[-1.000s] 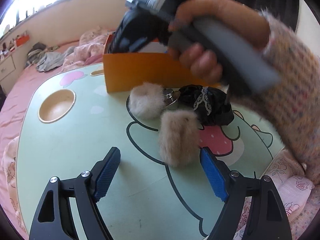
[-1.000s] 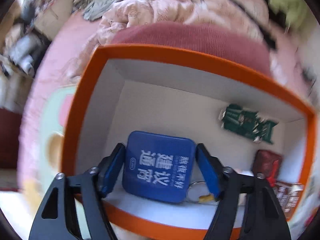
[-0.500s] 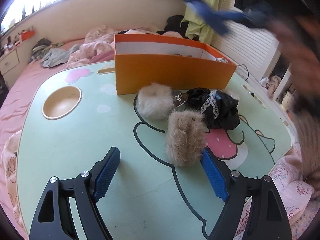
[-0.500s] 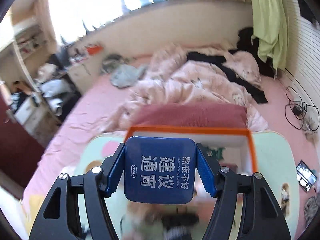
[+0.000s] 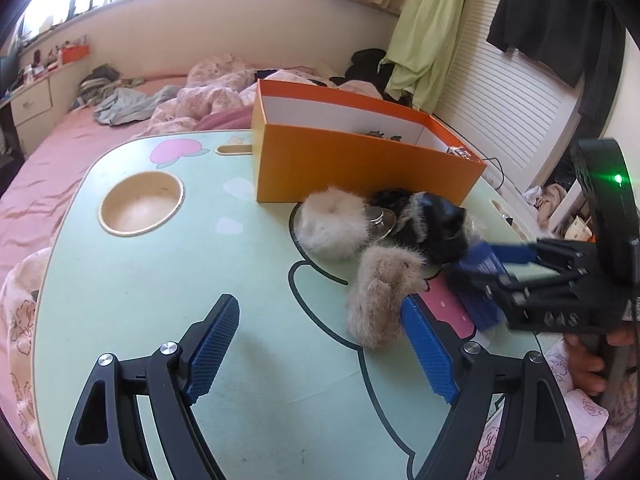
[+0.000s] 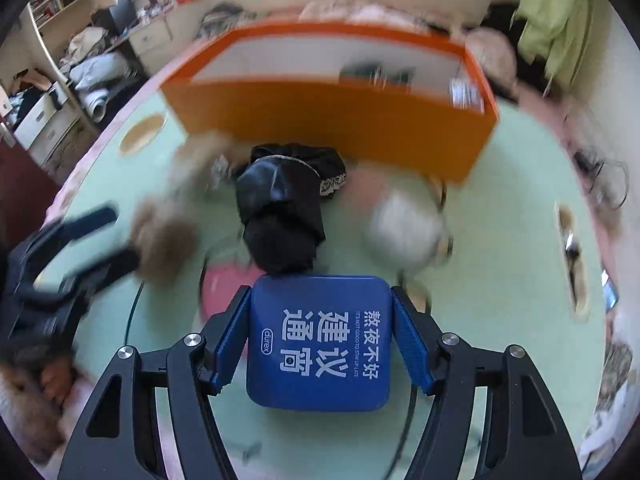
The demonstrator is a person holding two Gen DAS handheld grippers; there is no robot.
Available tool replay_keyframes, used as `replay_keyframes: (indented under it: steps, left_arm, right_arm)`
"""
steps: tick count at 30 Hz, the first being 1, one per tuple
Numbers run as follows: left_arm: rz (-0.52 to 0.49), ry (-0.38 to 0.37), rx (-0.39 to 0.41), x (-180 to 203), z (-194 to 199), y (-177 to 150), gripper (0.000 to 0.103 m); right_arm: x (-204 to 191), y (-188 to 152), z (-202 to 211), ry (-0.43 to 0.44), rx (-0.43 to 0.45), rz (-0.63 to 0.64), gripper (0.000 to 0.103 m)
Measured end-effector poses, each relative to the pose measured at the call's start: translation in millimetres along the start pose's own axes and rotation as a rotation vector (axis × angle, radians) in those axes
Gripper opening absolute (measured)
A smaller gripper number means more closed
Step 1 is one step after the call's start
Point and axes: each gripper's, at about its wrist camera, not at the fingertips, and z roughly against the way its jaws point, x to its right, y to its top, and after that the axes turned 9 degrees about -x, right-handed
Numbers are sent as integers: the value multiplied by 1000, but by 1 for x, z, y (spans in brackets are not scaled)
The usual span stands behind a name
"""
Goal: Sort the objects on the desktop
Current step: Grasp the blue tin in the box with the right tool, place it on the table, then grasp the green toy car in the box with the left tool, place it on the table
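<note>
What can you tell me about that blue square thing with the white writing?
The blue tin is a flat square case with rounded corners, smooth and slightly shiny, printed with large white Chinese characters and small English words. It is clamped by its two side edges between the blue ribbed pads of the right hand-held gripper, printed face up, above the green table, near the black cloth bundle.

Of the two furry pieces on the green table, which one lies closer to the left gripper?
The tan, elongated furry piece, which lies right beside the left gripper's right-hand finger. The round whitish puff sits further back, near the orange box.
</note>
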Motion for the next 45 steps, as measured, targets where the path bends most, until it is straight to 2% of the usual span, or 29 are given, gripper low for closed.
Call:
replay_keyframes:
  steps: [3,4,5,6,9,10,13,18,20,22,24,26,29,31,32,34,35,38,43,45]
  left_arm:
    - [13,-10,1,-3,1,-1,83]
    - [18,-14,2,-4,1,0,83]
    - [21,-15,3,-5,1,0,83]
    - [23,-14,6,-6,2,-1,83]
    - [28,12,16,-7,3,0,83]
    - [29,16,16,-7,2,0,83]
    - [24,23,19,-6,3,1,83]
    - [4,23,58,0,11,7,83]
    - [-8,11,65,5,14,14,83]
    - [-22,6,81,12,19,23,83]
    - [-46,-4,106,23,29,37,83]
    - [-61,-4,112,35,34,53,83]
    - [-48,12,54,51,30,87,83]
    - [-27,4,-7,59,20,111,81]
    - [-26,-17,-27,64,15,124,76]
    - [-43,-34,-56,74,2,146,70]
    - [-46,-25,-73,79,-8,158,62]
    - [-66,15,-151,95,-46,189,42]
    - [-96,161,-284,104,-118,221,39]
    - [-104,182,-332,107,-139,224,40]
  right_arm:
    - [1,-2,17,54,99,-19,70]
    - [3,-6,25,66,129,-26,73]
    - [7,-12,30,67,151,-31,81]
    - [9,-17,34,54,163,-37,83]
    - [25,-28,29,-10,137,-89,83]
    - [34,-32,24,-7,102,-111,83]
    - [54,-43,20,88,97,-183,88]
    - [56,-39,17,92,111,-200,94]
    - [55,-41,22,125,145,-202,93]
    - [57,-45,31,164,221,-218,92]
    - [64,-50,42,117,286,-267,92]
    - [66,-49,45,-38,275,-296,92]
    - [57,-43,33,-164,188,-246,86]
    - [48,-38,19,-181,124,-216,85]
    - [46,-36,14,-181,99,-207,84]
    - [45,-35,15,-152,101,-205,84]
    - [45,-35,17,-140,103,-202,84]
    - [39,-38,18,-123,107,-175,84]
    - [34,-41,20,-113,109,-162,84]
    - [32,-41,22,-113,109,-163,84]
